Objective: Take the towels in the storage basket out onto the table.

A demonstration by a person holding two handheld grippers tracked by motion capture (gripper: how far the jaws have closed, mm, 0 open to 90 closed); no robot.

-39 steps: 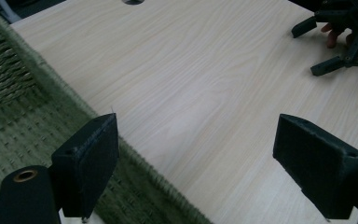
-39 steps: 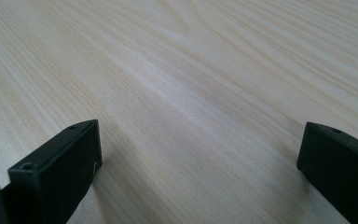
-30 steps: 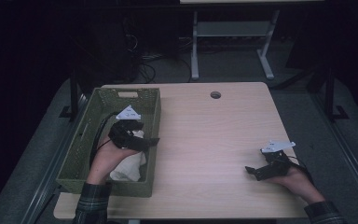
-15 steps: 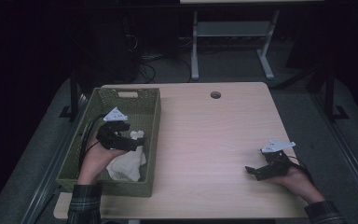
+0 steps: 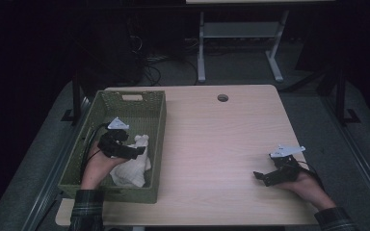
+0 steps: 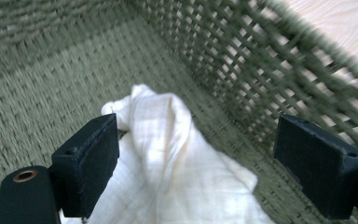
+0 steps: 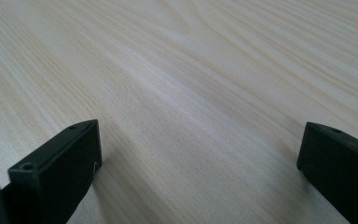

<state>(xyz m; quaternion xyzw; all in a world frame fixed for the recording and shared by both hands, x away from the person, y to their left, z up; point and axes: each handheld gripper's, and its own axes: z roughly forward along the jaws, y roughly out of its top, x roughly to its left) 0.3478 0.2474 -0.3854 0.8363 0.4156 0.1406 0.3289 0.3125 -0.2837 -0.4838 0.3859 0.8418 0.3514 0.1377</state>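
High view overlooks table (image 5: 212, 144); left gripper view sits close inside basket (image 6: 51, 70)

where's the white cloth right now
The white cloth lies inside the green woven basket at the table's left side in the high view, at its near end, with the open left gripper right over it.
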